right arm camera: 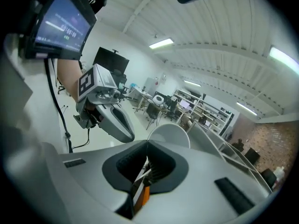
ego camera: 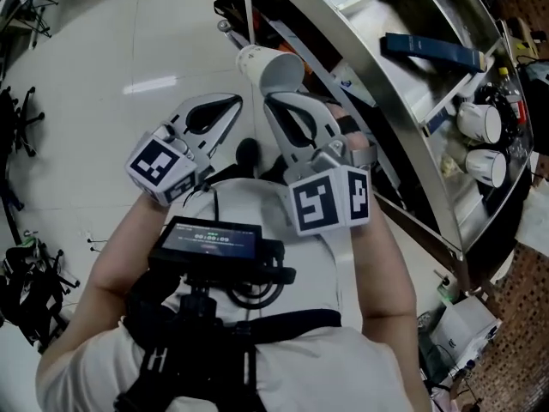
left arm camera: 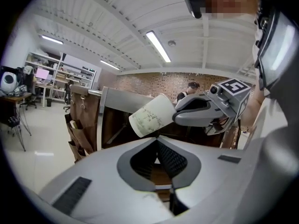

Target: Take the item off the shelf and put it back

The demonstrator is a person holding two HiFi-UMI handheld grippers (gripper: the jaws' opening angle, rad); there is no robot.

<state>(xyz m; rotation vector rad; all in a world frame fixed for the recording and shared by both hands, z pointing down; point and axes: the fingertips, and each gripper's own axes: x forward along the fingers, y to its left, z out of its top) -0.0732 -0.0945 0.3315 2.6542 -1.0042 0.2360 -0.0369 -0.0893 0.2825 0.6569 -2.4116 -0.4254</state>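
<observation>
A white paper cup (ego camera: 270, 69) with a faint printed pattern hangs tilted in the air in front of the metal shelf (ego camera: 412, 136). My right gripper (ego camera: 279, 101) is shut on its wall near the rim. The right gripper view shows the cup (right arm camera: 169, 133) just beyond the nearly closed jaws of that gripper (right arm camera: 147, 143). My left gripper (ego camera: 233, 103) is held beside it on the left, shut and empty, clear of the cup. From the left gripper view its tips (left arm camera: 157, 138) meet below the cup (left arm camera: 152, 115), with the right gripper (left arm camera: 176, 117) gripping it.
The curved metal shelf carries a dark blue box (ego camera: 431, 51) on an upper level. Two white mugs (ego camera: 479, 120) stand further right. A screen device (ego camera: 210, 240) hangs on the person's chest. Pale floor (ego camera: 129, 50) spreads to the left, with tripods at its edge.
</observation>
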